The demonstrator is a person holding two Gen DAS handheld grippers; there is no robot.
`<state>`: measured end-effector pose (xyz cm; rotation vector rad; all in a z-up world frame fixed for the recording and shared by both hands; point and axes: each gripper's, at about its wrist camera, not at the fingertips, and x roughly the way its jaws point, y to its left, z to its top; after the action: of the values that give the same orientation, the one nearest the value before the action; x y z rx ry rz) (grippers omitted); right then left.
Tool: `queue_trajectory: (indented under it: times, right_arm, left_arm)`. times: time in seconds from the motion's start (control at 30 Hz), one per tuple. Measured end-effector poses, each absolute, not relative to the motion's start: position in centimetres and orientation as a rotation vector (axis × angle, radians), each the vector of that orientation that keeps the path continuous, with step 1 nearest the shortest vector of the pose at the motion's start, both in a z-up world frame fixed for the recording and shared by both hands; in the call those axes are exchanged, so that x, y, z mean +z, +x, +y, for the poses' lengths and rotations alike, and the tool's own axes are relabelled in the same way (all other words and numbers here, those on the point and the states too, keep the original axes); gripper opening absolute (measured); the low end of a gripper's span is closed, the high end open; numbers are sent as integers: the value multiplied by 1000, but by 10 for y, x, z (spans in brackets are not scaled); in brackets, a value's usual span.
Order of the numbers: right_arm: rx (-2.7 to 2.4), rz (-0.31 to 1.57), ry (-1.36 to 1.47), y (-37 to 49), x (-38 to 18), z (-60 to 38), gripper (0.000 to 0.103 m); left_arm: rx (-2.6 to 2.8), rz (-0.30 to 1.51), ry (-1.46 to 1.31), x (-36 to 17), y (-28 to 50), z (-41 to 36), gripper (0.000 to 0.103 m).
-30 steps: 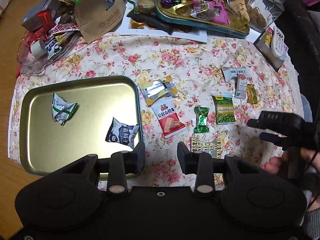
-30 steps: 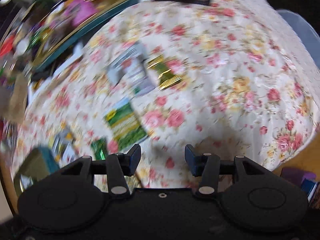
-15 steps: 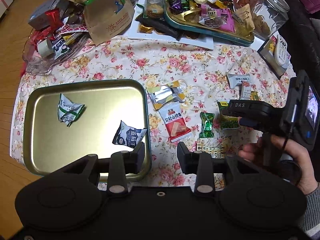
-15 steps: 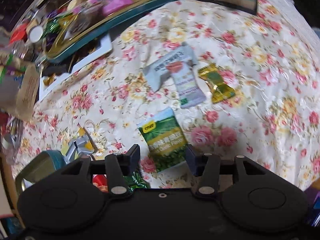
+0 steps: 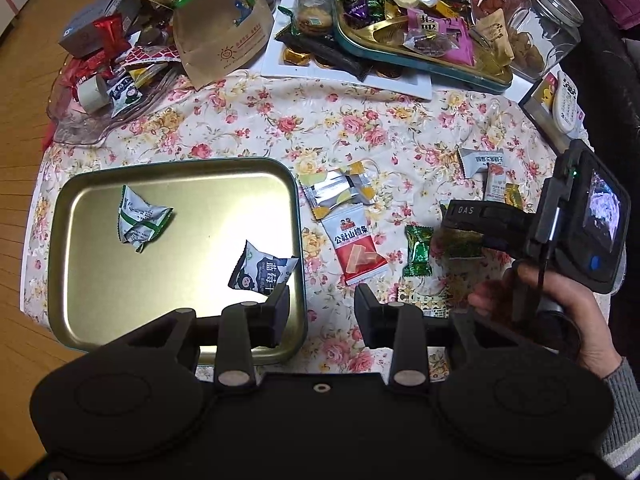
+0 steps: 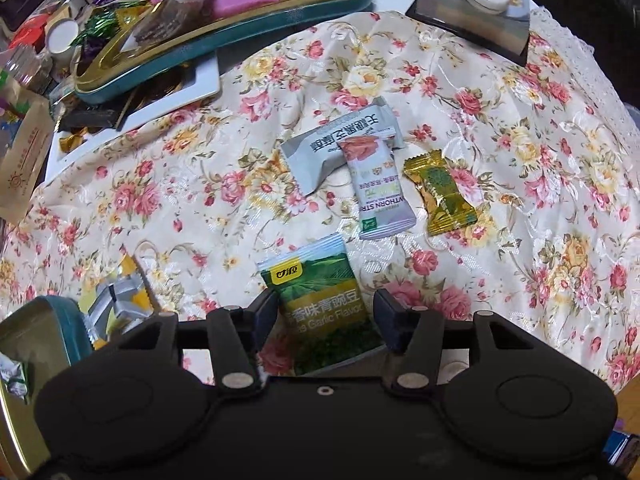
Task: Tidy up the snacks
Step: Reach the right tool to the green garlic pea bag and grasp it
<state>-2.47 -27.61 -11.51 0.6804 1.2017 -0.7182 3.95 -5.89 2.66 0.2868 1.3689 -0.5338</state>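
While the right gripper [image 6: 326, 322] hangs over the cloth, these points matter, nearest first.

Right jaws: spread, just been opening, straddling the green pea packet [image 6: 320, 300]; the pads seem clear of its edges, though the lower part is hidden.

Left gripper [image 5: 322, 312]: jaws spread on nothing, poised over the near corner of the gold tray [image 5: 80, 320].

Tray contents: a green-and-white sachet [image 5: 140, 222] and a dark blue sachet [image 5: 262, 270] lie inside.

Loose snacks beyond: red packet [image 5: 356, 250], green candy [image 5: 418, 250], silver-yellow wrappers [image 5: 340, 192]; farther off, grey packet [image 6: 336, 144], white-pink packet [image 6: 378, 192] overlapping it, gold candy [image 6: 440, 194].

Risk: a flat foil packet may slide or buckle as the jaws close, so the pads pinch tablecloth [image 6: 520, 160] instead.

Risk: a grip on one thin edge could let it droop and drop short of the tray.
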Motion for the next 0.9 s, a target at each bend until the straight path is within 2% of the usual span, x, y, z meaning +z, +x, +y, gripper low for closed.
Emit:
queue_trajectory:
  times: [0.27, 0.3, 0.33, 0.47, 0.53, 0.9]
  right_arm:
    - [-700, 1217, 633, -24, -117, -269, 60]
    - [-691, 1229, 594, -22, -117, -264, 59]
    - [-685, 1244, 554, -21, -118, -260, 54]
    - [-666, 1260, 498, -24, -117, -255, 48]
    - [-672, 1261, 528, -30, -116, -261, 46]
    - [-728, 1129, 894, -85, -76, -310, 46]
  left_arm:
    - [-516, 1360, 320, 21, 37, -65, 45]
    - [-509, 1358, 325, 20, 37, -66, 45]
    - [-504, 1356, 331, 18, 37, -67, 45]
    - [-487, 1350, 349, 12, 37, -73, 45]
    - [-487, 1354, 341, 9, 38, -76, 45]
    - [-475, 1346, 260, -14, 49, -106, 45]
